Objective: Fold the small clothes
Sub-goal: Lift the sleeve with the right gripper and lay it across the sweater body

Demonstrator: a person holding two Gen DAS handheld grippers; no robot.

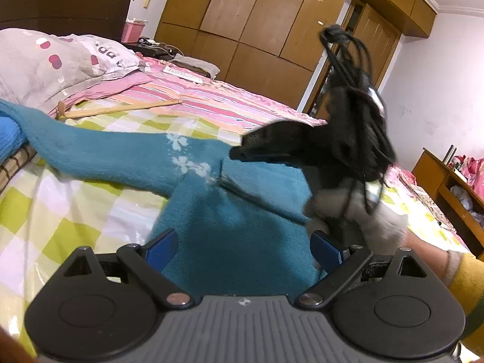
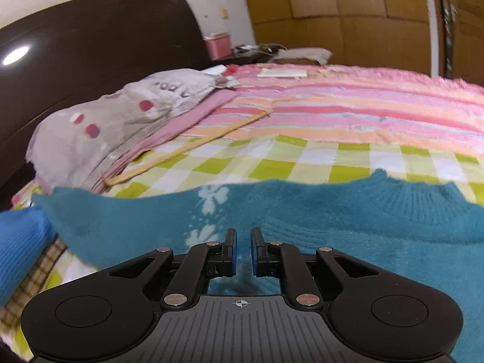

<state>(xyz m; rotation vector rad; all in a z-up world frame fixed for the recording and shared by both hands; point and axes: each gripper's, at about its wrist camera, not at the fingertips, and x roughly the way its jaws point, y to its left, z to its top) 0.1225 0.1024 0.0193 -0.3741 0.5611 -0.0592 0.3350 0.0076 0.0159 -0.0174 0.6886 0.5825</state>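
The right claw (image 2: 242,249) is clenched almost shut low over the teal sweater (image 2: 302,236); whether it pinches any knit I can't tell. The left claw (image 1: 242,249) stands released, its blue pads either side of the sweater's body, gripping nothing. The sweater lies spread on the checked bed sheet (image 2: 272,163), one sleeve (image 1: 106,148) stretched out sideways toward the pillow (image 1: 45,63). This looks like the start of a fold: next, I'd guess, that sleeve must be brought across the body. A pink box (image 2: 217,45) sits beyond the bed; its contents are hidden.
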